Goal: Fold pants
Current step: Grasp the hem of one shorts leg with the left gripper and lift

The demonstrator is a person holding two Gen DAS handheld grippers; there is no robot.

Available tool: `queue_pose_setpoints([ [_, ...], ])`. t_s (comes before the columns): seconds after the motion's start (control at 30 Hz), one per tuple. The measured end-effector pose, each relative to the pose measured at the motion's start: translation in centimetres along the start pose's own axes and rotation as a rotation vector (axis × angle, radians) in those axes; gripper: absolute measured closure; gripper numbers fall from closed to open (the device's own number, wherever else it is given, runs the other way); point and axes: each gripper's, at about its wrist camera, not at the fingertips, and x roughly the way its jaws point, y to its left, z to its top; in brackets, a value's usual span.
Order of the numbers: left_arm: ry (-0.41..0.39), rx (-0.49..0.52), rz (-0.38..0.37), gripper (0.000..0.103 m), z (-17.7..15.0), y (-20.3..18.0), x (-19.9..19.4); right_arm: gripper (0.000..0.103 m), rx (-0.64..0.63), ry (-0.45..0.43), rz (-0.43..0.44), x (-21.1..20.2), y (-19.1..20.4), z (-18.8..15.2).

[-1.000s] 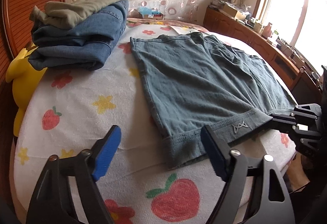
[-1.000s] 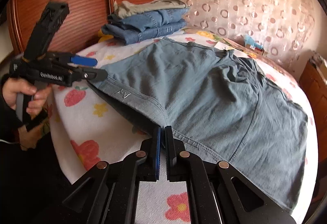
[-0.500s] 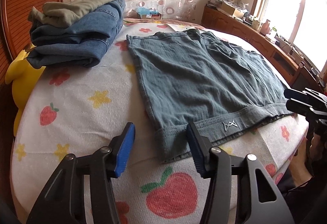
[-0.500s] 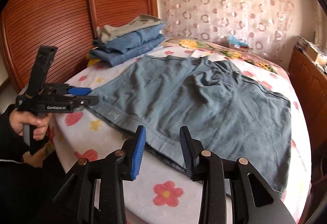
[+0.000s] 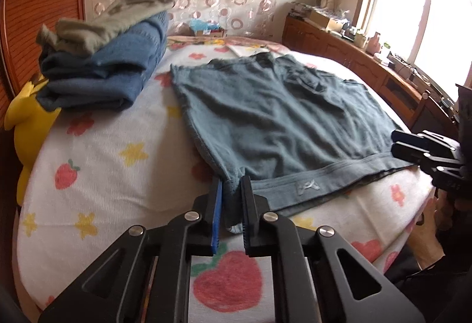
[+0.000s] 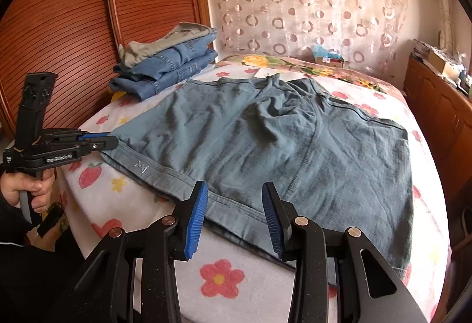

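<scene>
Grey-blue pants lie spread flat on the fruit-print bedsheet, hem edge toward me. My left gripper is shut on the hem's left corner, the cloth pinched between its pads. The right wrist view shows that same gripper clamped on the pants at the left, a hand on its handle. My right gripper hovers at the near hem, jaws opening. The hem lies between and below the blue pads, which do not press on it. From the left wrist view it sits at the hem's right end.
A stack of folded jeans and a grey garment rests at the bed's far left, by a yellow plush toy. A wooden headboard stands behind. A cluttered wooden cabinet runs along the right under the window. A small box sits at the far end.
My left gripper's jaws closed onto the hem corner. My right gripper let go of the hem, opened, and drew back a little.
</scene>
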Motion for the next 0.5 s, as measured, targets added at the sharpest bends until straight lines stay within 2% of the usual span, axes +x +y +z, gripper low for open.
queue_pose_setpoints([
  [0.3, -0.025, 0.052, -0.054, 0.092, 2.6, -2.6, -0.3, 0.058, 0.057, -0.011, -0.030, -0.9, -2.1, -1.1],
  [0.5, -0.041, 0.130, -0.095, 0.092, 4.7, -6.0, 0.0, 0.057, 0.094, -0.026, -0.051, -1.9, -3.6, -1.9],
])
